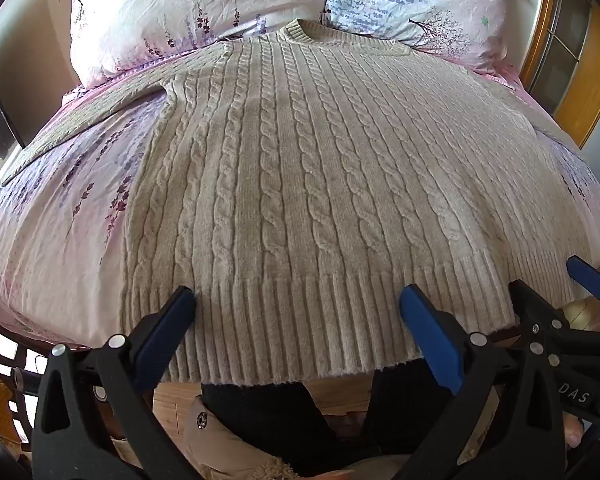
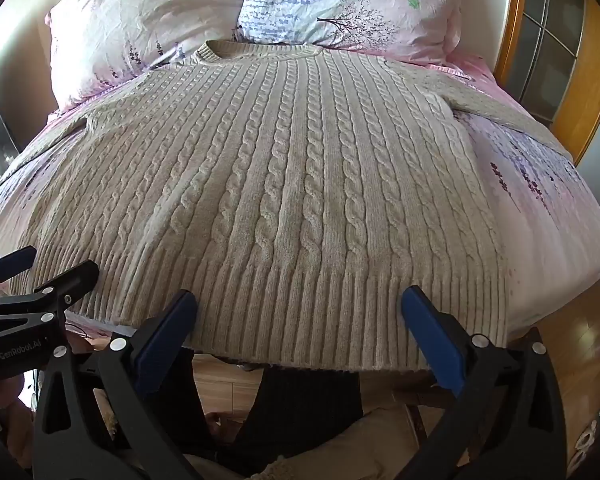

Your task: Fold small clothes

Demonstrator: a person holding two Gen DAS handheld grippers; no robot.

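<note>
Sweater (image 1: pixel 300 184) lying flat and spread on the bed (image 1: pixel 60 240), sleeves out, hem ribbing hanging over the near edge; no fold made yet, so all folding is remaining. Left hand-held gripper (image 1: pixel 298 300) and right hand-held gripper (image 2: pixel 300 300) are hovering at the hem, jaws wide apart, gripping nothing.

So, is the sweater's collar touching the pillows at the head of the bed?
Touching. In the left wrist view the sweater collar lies against the seam where the two pillows meet, no bedsheet visible between. The right wrist view shows the same overlap.
</note>
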